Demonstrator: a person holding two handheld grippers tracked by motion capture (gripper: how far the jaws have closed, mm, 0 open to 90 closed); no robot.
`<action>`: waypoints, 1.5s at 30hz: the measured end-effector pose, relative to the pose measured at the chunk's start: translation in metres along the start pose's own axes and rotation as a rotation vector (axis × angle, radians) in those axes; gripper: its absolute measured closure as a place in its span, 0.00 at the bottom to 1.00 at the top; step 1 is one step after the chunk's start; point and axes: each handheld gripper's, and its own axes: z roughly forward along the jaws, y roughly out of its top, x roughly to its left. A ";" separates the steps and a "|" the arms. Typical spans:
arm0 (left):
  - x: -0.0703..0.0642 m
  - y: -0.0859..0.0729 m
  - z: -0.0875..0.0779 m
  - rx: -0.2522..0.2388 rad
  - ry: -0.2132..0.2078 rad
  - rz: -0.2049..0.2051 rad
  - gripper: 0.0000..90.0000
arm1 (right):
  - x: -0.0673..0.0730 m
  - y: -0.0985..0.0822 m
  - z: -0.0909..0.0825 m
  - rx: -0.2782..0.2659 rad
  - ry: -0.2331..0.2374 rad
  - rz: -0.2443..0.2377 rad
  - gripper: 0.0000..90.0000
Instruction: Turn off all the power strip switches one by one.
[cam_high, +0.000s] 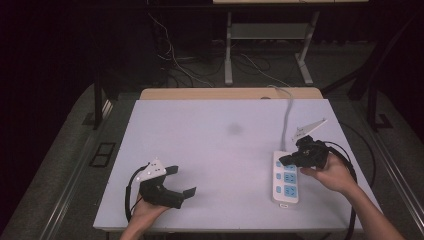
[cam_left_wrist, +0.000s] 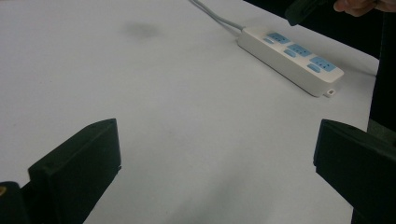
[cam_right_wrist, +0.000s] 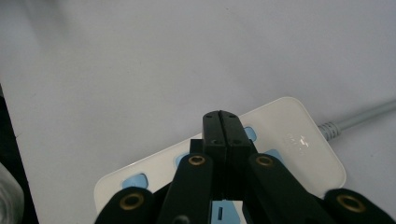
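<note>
A white power strip (cam_high: 285, 177) with blue sockets lies on the white table (cam_high: 215, 145) at the right, its grey cable (cam_high: 288, 117) running to the far edge. My right gripper (cam_high: 285, 160) hovers over the strip's far end, jaws pressed together with nothing between them; in the right gripper view its tips (cam_right_wrist: 221, 116) point at the power strip (cam_right_wrist: 299, 135) near a blue switch. My left gripper (cam_high: 182, 181) rests at the table's front left, jaws wide apart and empty. The left gripper view has the power strip (cam_left_wrist: 289, 58) far off to the upper right.
A faint dark smudge (cam_high: 234, 129) marks the table's middle. A wooden edge (cam_high: 230, 93) borders the far side. Behind it stand desk legs (cam_high: 228, 50) and loose cables on the floor. Black cables trail from both grippers.
</note>
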 end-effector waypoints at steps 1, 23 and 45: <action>0.000 0.000 0.000 0.000 0.000 0.000 0.00 | -0.001 0.000 0.000 -0.002 -0.003 0.000 1.00; 0.000 0.000 0.000 0.001 -0.001 0.004 0.00 | -0.018 0.001 0.018 0.014 -0.013 0.037 1.00; 0.000 0.000 0.000 0.001 -0.003 0.008 0.00 | -0.017 0.000 0.033 0.049 -0.015 0.033 1.00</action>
